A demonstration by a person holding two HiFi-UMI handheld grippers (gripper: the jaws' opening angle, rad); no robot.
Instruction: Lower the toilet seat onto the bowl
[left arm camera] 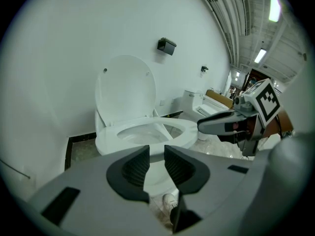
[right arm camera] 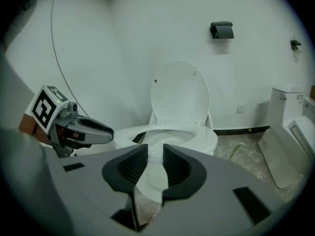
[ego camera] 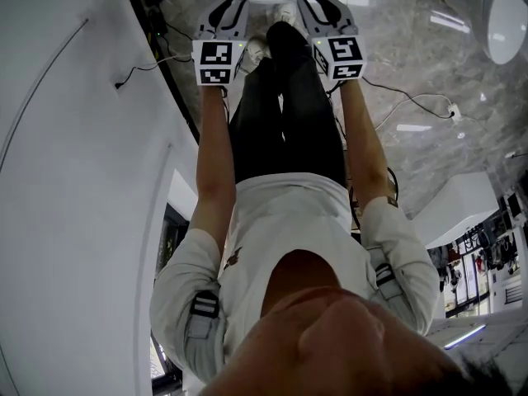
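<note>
Both left gripper (left arm camera: 156, 162) and right gripper (right arm camera: 155, 162) (fingers parted, empty) hang equally short of the bowl (right arm camera: 209, 143), seat (left arm camera: 184, 128) apparently flat on it ahead.

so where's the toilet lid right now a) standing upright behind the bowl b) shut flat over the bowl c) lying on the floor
a, the lid stands upright behind the uncovered bowl in both gripper views
</note>
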